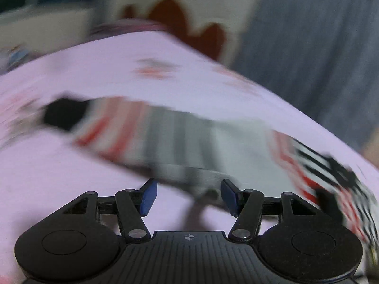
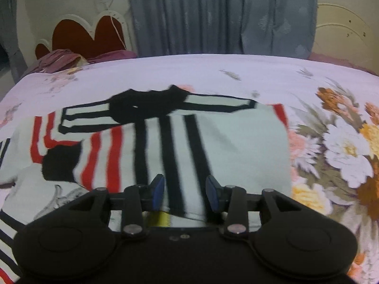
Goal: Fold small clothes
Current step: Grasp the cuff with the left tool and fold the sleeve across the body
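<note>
A small white garment (image 2: 236, 142) with black and red stripes and a black collar (image 2: 146, 106) lies partly folded on the bed. My right gripper (image 2: 186, 193) hovers over its near edge, its blue pads (image 2: 158, 190) apart; striped cloth lies flat below them and neither pad presses on it. The left wrist view is heavily blurred: the same garment (image 1: 165, 132) stretches across the sheet just beyond my left gripper (image 1: 188, 196). Its blue pads (image 1: 149, 196) stand wide apart with nothing gripped between them.
The bed carries a pale pink sheet (image 2: 260, 75) with a large flower print (image 2: 343, 149) at the right. A white and red headboard (image 2: 90, 33) and a purple pillow (image 2: 61, 59) are at the far left. Grey curtains (image 2: 213, 16) hang behind the bed.
</note>
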Demonstrator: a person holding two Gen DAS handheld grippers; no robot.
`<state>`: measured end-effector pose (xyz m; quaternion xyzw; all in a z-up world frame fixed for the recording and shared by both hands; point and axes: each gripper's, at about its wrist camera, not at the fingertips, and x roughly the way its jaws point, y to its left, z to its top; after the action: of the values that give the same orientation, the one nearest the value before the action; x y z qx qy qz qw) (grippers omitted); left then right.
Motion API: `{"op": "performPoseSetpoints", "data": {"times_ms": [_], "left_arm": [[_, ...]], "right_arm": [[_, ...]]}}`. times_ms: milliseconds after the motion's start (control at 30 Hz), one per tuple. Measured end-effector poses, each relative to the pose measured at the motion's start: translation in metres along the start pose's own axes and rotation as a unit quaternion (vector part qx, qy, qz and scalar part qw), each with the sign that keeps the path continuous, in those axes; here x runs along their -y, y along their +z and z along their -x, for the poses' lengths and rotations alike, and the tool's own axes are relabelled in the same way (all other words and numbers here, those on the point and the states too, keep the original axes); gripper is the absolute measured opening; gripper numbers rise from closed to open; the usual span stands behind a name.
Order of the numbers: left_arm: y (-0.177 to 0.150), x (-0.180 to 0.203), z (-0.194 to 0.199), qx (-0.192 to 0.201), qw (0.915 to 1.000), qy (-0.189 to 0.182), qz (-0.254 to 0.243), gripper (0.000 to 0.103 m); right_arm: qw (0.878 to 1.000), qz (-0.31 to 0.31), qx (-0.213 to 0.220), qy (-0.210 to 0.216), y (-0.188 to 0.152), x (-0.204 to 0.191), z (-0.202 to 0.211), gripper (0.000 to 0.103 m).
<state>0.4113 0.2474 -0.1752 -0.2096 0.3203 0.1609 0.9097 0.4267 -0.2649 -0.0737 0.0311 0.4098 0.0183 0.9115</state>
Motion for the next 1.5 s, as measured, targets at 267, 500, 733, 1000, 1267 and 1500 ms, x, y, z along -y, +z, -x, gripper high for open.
{"op": "performPoseSetpoints", "data": {"times_ms": [267, 500, 733, 1000, 1267, 1500], "left_arm": [[0.029, -0.088, -0.029, 0.028, 0.9824, -0.022, 0.183, 0.057], [0.037, -0.127, -0.062, 0.034, 0.9492, -0.038, 0.310, 0.005], [0.061, -0.050, -0.059, 0.068, 0.9740, -0.080, 0.201, 0.004], [0.048, 0.171, -0.053, 0.021, 0.9815, -0.182, -0.055, 0.004], [-0.039, 0.338, -0.055, -0.055, 0.9343, -0.214, -0.280, 0.004], [-0.099, 0.375, -0.038, -0.089, 0.8943, -0.243, -0.365, 0.052]], "right_arm": [[1.000, -0.017, -0.002, -0.001, 0.013, -0.024, -0.014, 0.038], [1.000, -0.021, 0.000, -0.019, 0.016, -0.025, -0.007, 0.038], [0.999, -0.039, 0.009, -0.028, 0.017, -0.013, 0.003, 0.038], [0.996, -0.074, 0.026, -0.031, 0.017, 0.021, 0.014, 0.038], [0.992, -0.122, 0.033, -0.021, 0.008, 0.060, 0.024, 0.038], [0.986, -0.165, 0.031, 0.004, -0.002, 0.089, 0.027, 0.060]]}}
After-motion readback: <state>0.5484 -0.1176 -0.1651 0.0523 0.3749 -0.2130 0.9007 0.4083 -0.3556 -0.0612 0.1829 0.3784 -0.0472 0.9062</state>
